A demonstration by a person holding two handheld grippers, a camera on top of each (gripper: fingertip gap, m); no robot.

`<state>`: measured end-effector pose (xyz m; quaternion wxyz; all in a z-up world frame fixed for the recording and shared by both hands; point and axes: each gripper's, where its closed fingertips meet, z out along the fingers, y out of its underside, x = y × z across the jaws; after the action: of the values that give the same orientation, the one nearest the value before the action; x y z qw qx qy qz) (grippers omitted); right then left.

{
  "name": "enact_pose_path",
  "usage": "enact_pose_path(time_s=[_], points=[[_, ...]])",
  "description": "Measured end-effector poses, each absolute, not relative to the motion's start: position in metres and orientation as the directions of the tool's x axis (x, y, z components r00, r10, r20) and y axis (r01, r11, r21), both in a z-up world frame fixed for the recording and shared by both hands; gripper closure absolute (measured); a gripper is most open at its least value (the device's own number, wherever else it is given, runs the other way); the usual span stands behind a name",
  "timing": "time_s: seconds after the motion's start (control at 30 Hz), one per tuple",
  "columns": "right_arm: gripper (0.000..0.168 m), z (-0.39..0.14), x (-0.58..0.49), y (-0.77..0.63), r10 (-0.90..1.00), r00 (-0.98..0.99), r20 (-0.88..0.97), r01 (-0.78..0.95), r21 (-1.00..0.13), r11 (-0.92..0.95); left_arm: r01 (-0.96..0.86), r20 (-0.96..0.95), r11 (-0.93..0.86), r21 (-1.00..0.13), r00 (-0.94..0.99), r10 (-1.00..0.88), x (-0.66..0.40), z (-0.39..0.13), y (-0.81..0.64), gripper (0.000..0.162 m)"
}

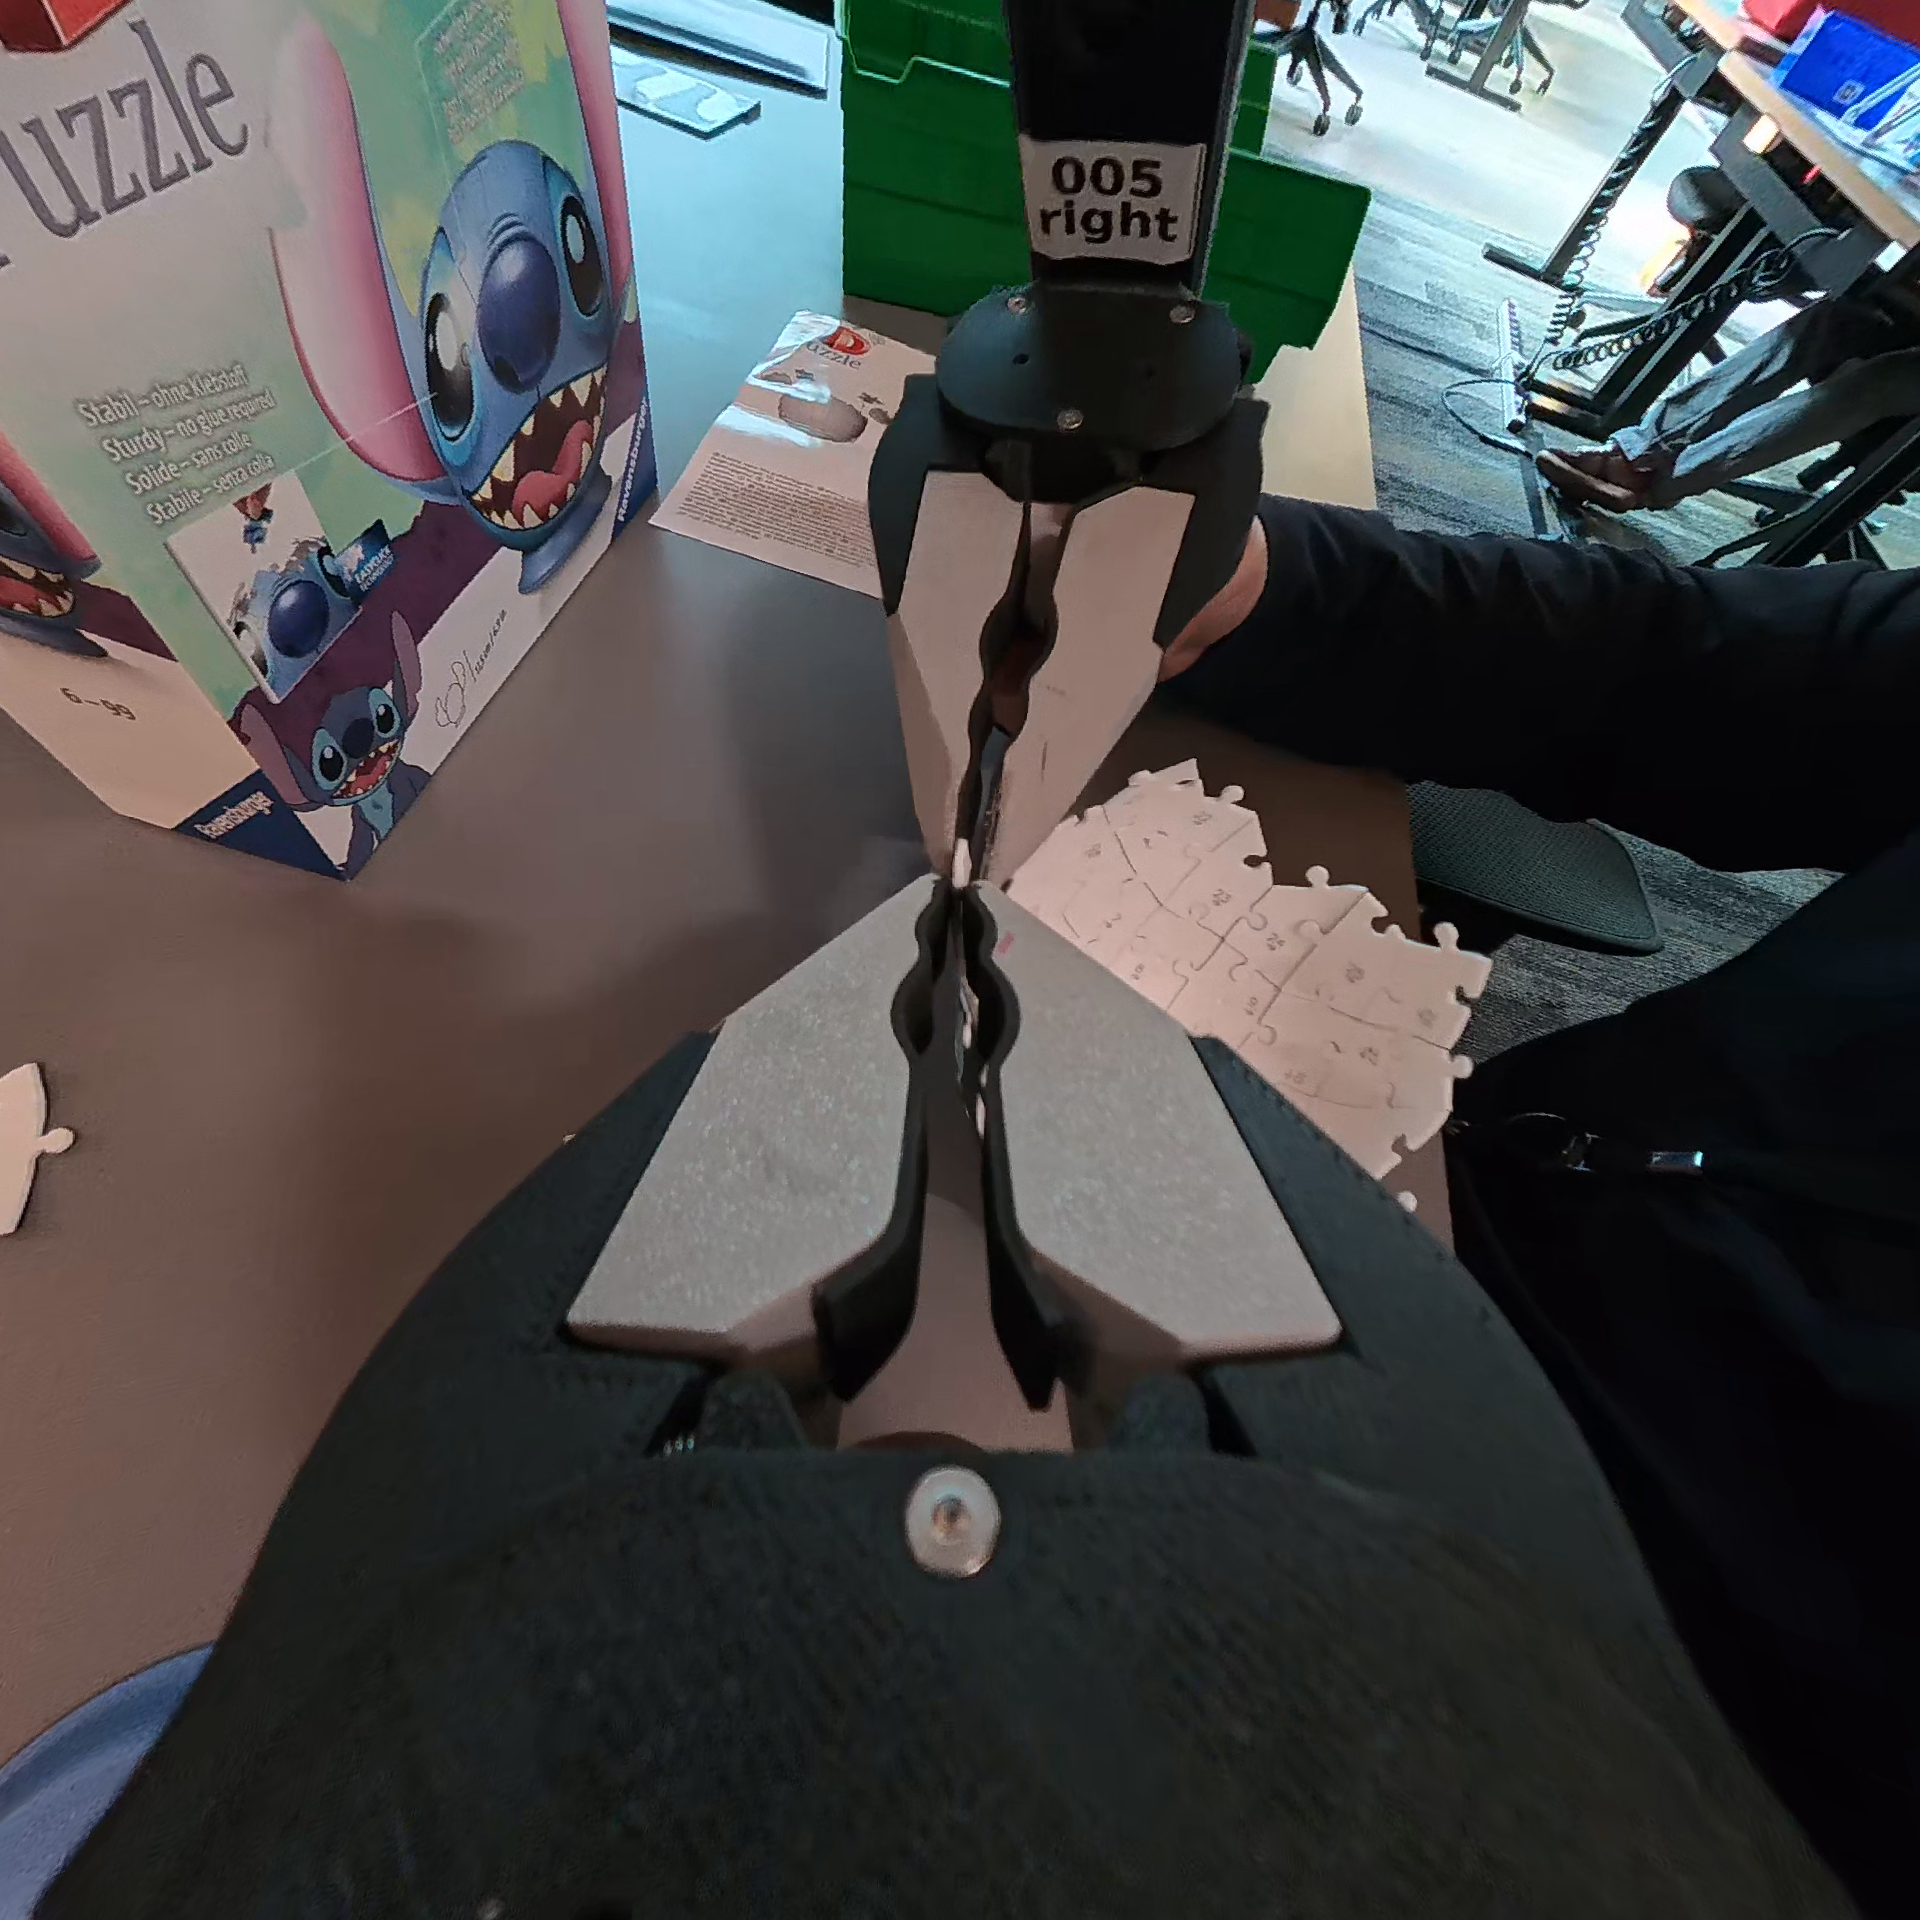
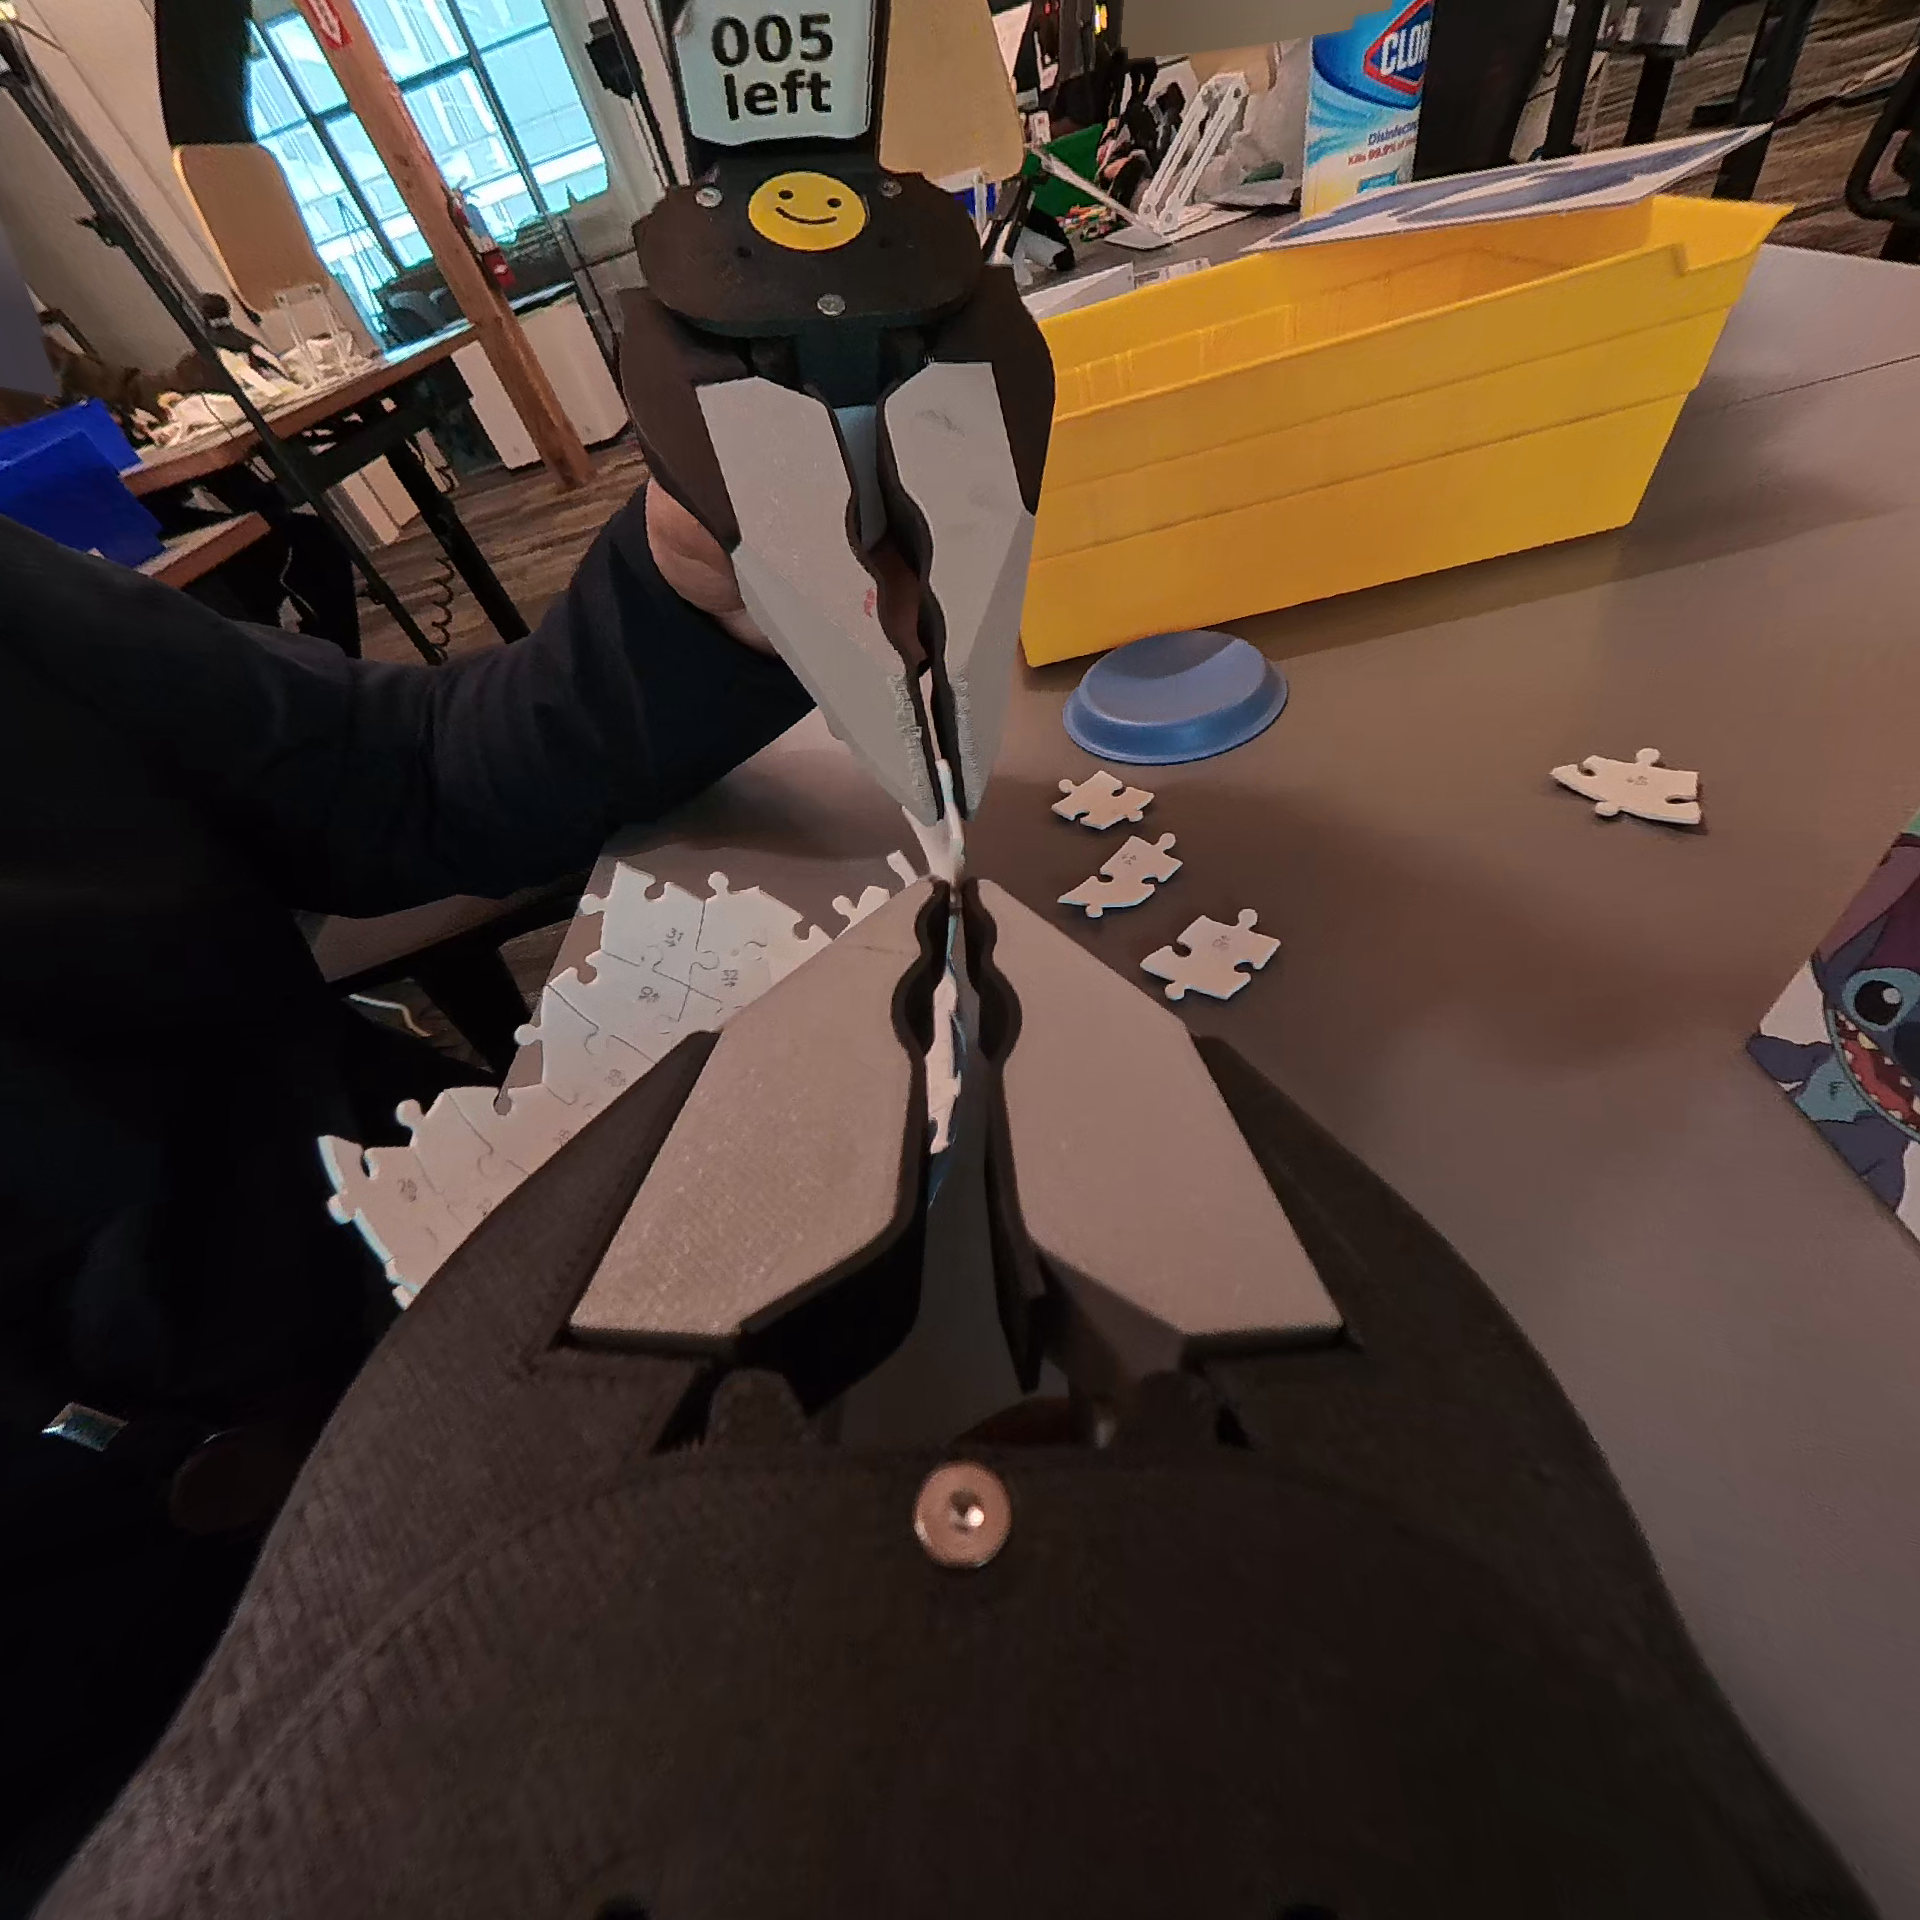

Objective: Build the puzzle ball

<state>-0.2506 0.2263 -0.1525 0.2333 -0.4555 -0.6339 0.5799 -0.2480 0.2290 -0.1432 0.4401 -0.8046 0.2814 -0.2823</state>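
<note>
Here the left hand-held gripper and the right hand-held gripper meet tip to tip above the surface, each with jaws pressed together on white puzzle material: both seem to pinch the edge of the assembled section, or a piece being joined to it; which, I cannot tell. That curved sheet of numbered pieces hangs toward the person. Three loose pieces and a fourth lie beyond, near the blue stand. Judging by this, the ball is only partly built; closing the sphere remains.
</note>
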Motion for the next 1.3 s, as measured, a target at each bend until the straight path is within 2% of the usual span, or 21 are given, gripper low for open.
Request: enact_pose_path(time_s=[1.1,1.3], points=[[0.168,-0.138,-0.251,0.228,0.842,-0.469,-0.265,0.256,-0.954,-0.158,-0.239,0.21,-0.481,-0.843,0.677,-0.705,-0.241,-0.156,0.228,0.162],[0.162,-0.13,-0.249,0.237,0.842,-0.455,-0.291,0.231,-0.951,-0.205,-0.203,0.218,-0.471,-0.858,0.687,-0.694,-0.246,-0.149,0.231,0.162]])
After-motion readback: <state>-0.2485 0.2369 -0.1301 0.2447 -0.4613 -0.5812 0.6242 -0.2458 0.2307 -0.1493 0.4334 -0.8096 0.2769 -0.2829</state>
